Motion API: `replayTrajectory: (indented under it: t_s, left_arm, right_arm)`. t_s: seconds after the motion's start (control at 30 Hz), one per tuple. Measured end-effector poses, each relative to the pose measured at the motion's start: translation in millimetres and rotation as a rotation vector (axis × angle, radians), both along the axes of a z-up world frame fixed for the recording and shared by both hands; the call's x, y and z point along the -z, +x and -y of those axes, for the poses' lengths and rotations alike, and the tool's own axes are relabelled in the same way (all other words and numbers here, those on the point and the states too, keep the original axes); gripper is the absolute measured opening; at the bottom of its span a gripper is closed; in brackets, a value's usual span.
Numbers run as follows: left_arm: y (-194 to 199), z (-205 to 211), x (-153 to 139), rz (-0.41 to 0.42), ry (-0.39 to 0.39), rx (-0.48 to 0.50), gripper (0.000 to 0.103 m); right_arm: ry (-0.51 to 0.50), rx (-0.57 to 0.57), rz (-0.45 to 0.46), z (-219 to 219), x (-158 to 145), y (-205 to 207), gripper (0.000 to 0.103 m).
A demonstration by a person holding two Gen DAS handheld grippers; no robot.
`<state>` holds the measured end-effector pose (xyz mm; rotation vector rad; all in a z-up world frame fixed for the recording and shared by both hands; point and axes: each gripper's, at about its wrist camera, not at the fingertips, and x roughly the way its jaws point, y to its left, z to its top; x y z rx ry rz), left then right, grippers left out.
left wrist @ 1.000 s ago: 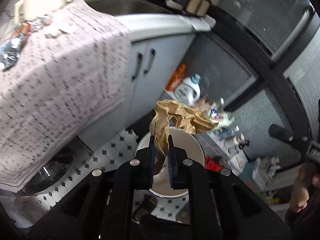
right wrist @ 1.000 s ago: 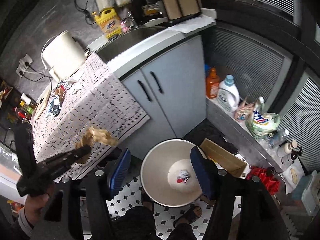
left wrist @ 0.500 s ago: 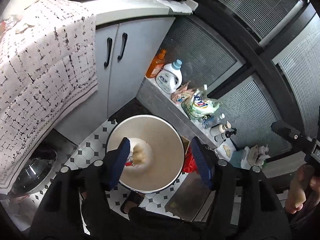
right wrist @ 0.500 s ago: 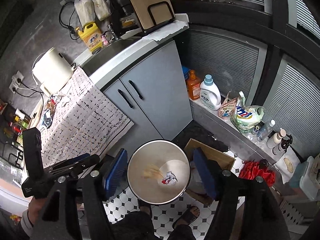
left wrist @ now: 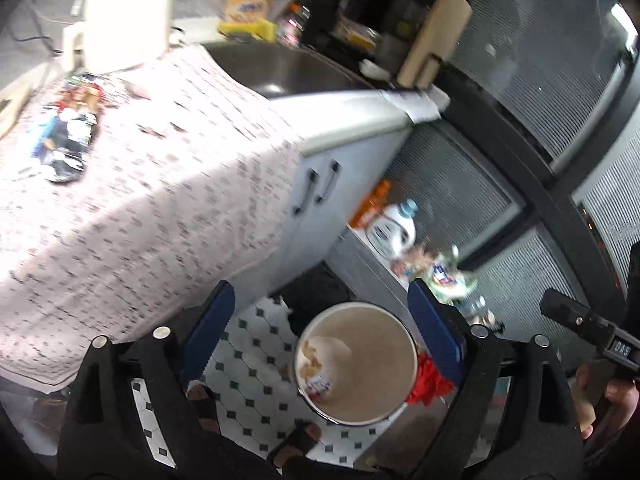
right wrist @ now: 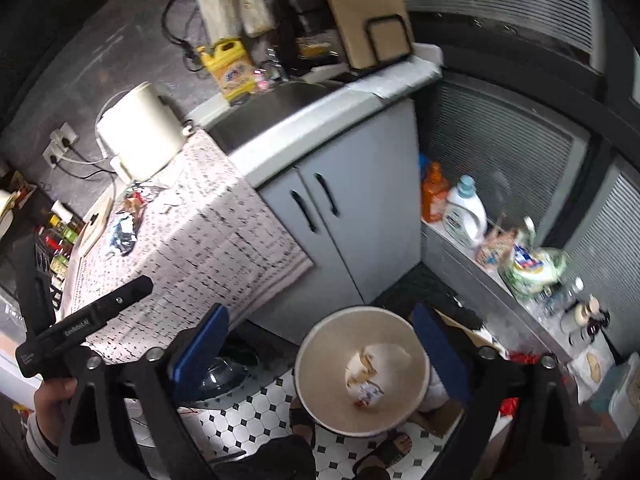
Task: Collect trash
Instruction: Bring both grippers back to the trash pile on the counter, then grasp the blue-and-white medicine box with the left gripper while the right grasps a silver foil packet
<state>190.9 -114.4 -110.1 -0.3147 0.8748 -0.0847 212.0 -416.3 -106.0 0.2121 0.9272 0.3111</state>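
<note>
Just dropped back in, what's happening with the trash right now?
A person holds both grippers above the round bin on the tiled floor. The left gripper and right gripper are opening with nothing between them. Crumpled brown paper lies in the bin. Wrappers remain on the clothed counter.

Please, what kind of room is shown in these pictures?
Most likely a small home kitchen: a sink set in a counter above grey cabinet doors, a yellow detergent bottle beside it, and a bin on the tiled floor.
</note>
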Motion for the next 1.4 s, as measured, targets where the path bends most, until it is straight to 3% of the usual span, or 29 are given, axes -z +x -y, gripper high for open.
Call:
replayTrajectory:
  t_s: [0.17, 0.77, 0.9, 0.97, 1.4]
  left_arm:
    - [-6.0, -41.3, -16.1, 0.04, 0.024, -0.086, 0.096]
    - [-2.2, -188.4, -33.3, 0.08, 0.05, -0.281, 0.097]
    - [0.5, -221.3, -31.1, 0.078, 0.066, -0.35, 0.097]
    - [4.9, -238.8, -27.5, 0.073, 0.038, -0.354, 0.097]
    - [42.9, -308.8, 12.9, -0.011, 0.057, -0.37, 0.093]
  right_arm:
    - [0.011, -0.067, 0.031, -41.0, -11.2, 15.6, 0.095]
    - [0.035, -0.189, 0.061, -185.2, -28.7, 64.4, 0.095]
    - [0.026, -0.208, 0.06, -211.8, -29.4, 71.1, 0.095]
    - [0.023, -0.212, 0.058, -223.8, -29.4, 74.8, 0.095]
    - [-0.019, -0.194, 0.029, -290.4, -22.4, 94.9, 0.095]
